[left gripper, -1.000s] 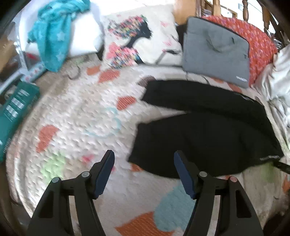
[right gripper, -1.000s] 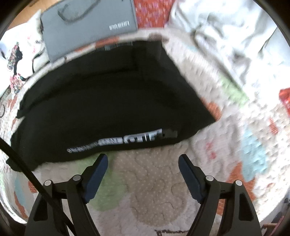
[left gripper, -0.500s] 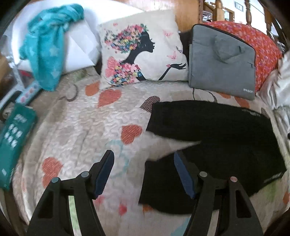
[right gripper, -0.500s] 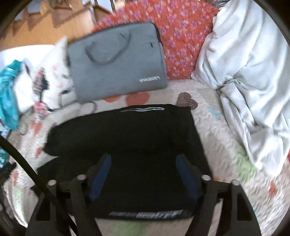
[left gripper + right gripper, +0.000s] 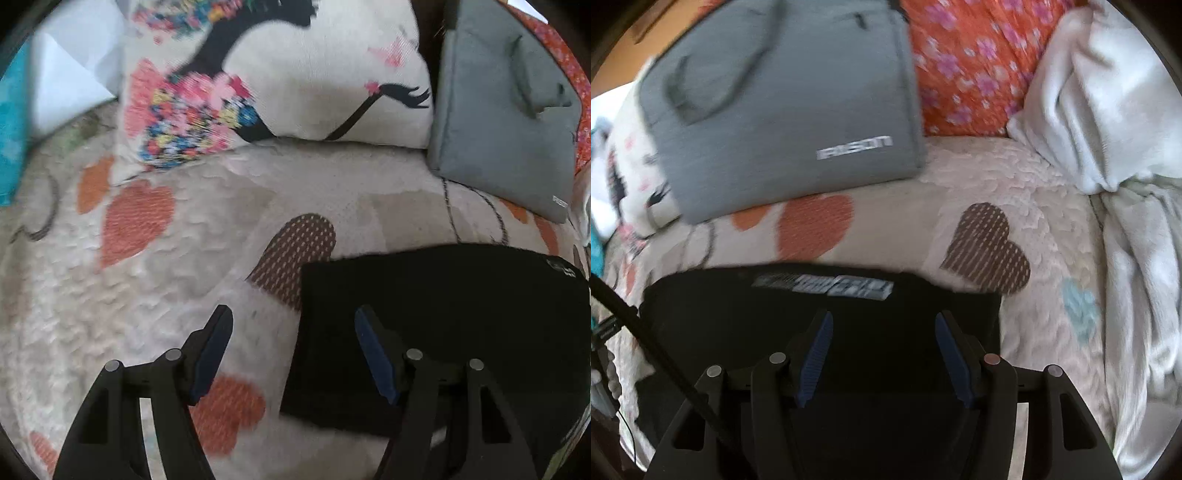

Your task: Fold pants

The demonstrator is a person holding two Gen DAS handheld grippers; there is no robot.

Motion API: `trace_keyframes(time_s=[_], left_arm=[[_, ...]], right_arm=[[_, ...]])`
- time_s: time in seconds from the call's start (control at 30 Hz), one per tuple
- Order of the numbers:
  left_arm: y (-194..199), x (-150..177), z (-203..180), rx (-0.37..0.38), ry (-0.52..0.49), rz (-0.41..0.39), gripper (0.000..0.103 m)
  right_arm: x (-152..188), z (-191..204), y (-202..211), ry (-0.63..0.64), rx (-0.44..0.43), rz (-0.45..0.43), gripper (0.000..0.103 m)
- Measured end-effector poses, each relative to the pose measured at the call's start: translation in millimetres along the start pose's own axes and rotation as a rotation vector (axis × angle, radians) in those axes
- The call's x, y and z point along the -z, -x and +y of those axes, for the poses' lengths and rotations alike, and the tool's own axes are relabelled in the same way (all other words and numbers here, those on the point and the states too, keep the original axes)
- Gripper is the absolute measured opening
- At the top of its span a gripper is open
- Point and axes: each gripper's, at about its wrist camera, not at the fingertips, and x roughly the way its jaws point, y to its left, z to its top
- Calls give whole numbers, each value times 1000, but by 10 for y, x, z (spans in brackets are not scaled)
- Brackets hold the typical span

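My black pants (image 5: 443, 332) lie flat on the heart-print quilt (image 5: 184, 277). My left tongs (image 5: 291, 343) hang released astride the cuff edge. My right tongs (image 5: 882, 354) are closing above the waist, gripping nothing yet. I should pinch both far edges evenly.

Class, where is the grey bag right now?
The grey bag leans at the head of the bed, between the printed pillow and the orange cushion, beyond the black pants.
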Motion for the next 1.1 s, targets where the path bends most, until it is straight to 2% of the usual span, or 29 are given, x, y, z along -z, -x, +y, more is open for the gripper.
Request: trace_keyframes(time_s=[0.13, 0.17, 0.27, 0.4, 0.43, 0.47, 0.5, 0.53, 0.6, 0.63, 0.73, 0.9, 1.0, 1.1], left_arm=[[-282, -154, -81, 74, -3, 21, 68], [-319, -179, -112, 70, -16, 9, 74], [-404, -224, -245, 80, -67, -2, 82], [-519, -235, -397, 89, -116, 4, 83], [-529, -225, -439, 88, -129, 3, 66], [-520, -216, -478, 58, -142, -6, 33], [-514, -214, -499, 96, -147, 0, 15], [-514, -214, -513, 154, -132, 15, 11], [-484, -178, -544, 131, -145, -9, 11], [-465, -161, -559, 118, -156, -18, 11], [-349, -79, -567, 107, -149, -36, 11], [14, 88, -540, 102, -137, -90, 11], [371, 124, -486, 100, -155, -129, 11], [686, 274, -606, 85, -185, -175, 11]], right_arm=[[-145, -127, -233, -15, -13, 22, 63], [-177, -132, -281, -6, -15, 26, 63], [-228, -103, -391, 18, -19, 51, 64], [-240, -3, -454, 51, -16, 51, 65], [-235, 19, -454, 53, -18, 48, 57], [-216, 55, -443, 58, -18, 43, 52], [-203, 84, -443, 67, -11, 42, 41], [-186, 111, -440, 80, 2, 42, 30], [-157, 167, -405, 90, 18, 34, 16], [-152, 127, -364, 72, 2, 31, 14], [-141, 26, -217, 25, -31, 7, 13], [-125, 89, 47, 15, -35, -37, 13], [-90, 139, 188, 19, -40, -51, 13], [20, 162, 395, 20, -57, -69, 12]])
